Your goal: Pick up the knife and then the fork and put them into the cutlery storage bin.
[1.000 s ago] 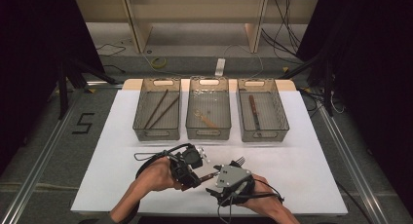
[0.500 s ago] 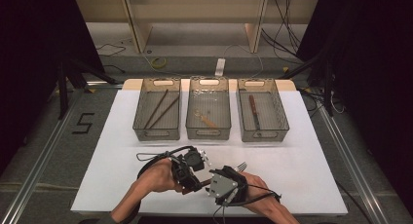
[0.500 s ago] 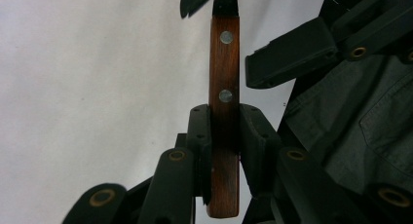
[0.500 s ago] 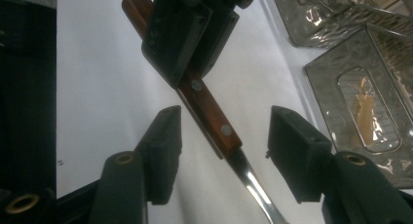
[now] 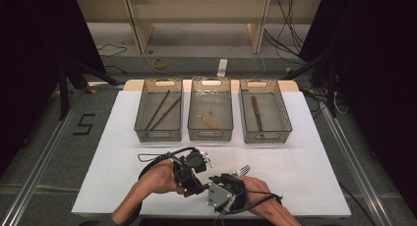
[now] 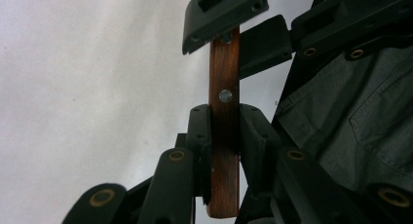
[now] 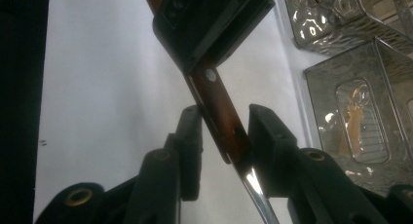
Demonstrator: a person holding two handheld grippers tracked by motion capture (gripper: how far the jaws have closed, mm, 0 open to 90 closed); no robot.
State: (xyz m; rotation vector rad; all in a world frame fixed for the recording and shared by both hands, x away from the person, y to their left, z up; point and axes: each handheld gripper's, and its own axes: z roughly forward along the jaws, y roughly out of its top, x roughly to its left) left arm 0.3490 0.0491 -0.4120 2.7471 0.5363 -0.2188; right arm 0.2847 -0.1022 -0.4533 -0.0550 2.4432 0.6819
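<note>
Between both tools (image 5: 196, 179), wooden-handled fork (image 5: 242, 170)

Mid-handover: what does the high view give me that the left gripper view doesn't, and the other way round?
High view: the fork with its tines clear of the hands, the white mat, and the row of bins beyond. Left gripper view: the left gripper clamped on the wooden handle below its rivet, and the right gripper, whose jaws have just been closing, on the handle's far end. Both: the two grippers meeting at the fork.
</note>
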